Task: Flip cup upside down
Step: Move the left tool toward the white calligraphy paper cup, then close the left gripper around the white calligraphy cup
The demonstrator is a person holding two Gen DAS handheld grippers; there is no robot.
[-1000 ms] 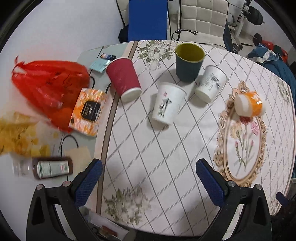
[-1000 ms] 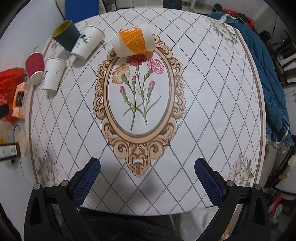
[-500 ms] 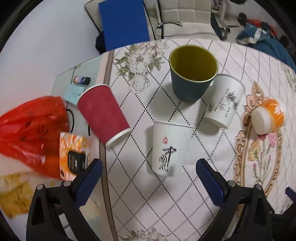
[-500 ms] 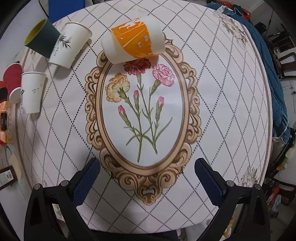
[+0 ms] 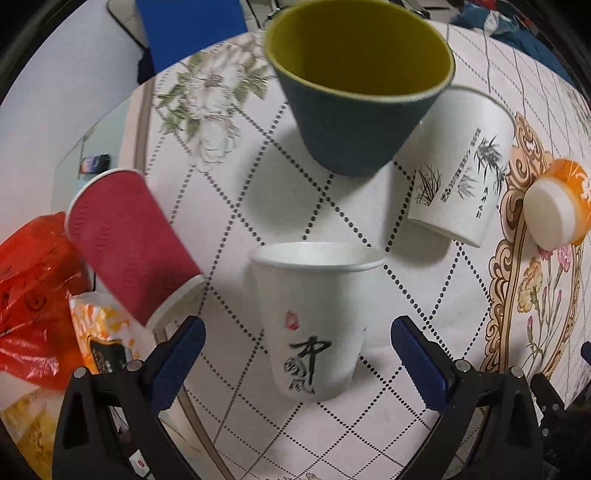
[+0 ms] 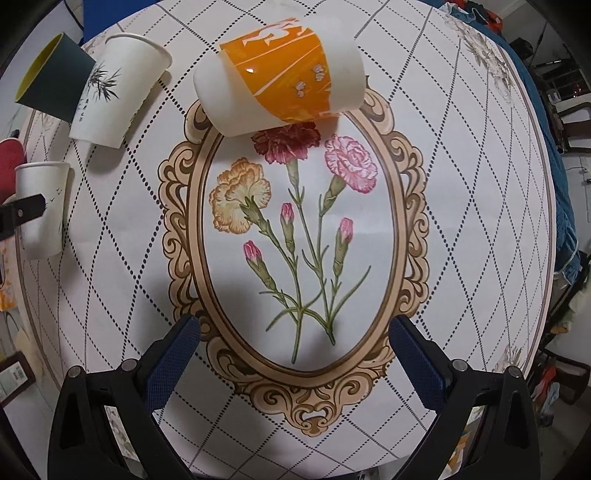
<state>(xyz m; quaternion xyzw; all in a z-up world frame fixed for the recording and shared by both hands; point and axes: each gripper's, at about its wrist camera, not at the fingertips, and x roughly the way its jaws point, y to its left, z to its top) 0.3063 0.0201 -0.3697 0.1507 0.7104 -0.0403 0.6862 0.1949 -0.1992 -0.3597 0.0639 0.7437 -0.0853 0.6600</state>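
A white paper cup with black calligraphy [image 5: 314, 321] stands upright between the open fingers of my left gripper [image 5: 297, 354]; it also shows in the right wrist view [image 6: 40, 210]. Behind it stand a dark cup with yellow inside [image 5: 358, 85], a white bamboo-print cup [image 5: 461, 170] and a red ribbed cup [image 5: 129, 240]. An orange-and-white cup [image 6: 280, 74] lies on its side at the top of the oval flower print. My right gripper [image 6: 295, 354] is open and empty, well short of it.
A round table with a diamond-pattern cloth [image 6: 461, 184]. A red plastic bag [image 5: 29, 295] and an orange packet [image 5: 103, 339] lie at its left edge. A blue chair [image 5: 192, 26] stands behind. Blue fabric [image 6: 561, 206] lies at the right.
My left gripper has moved forward and down until the calligraphy cup sits between its fingers. My right gripper has moved closer to the orange cup.
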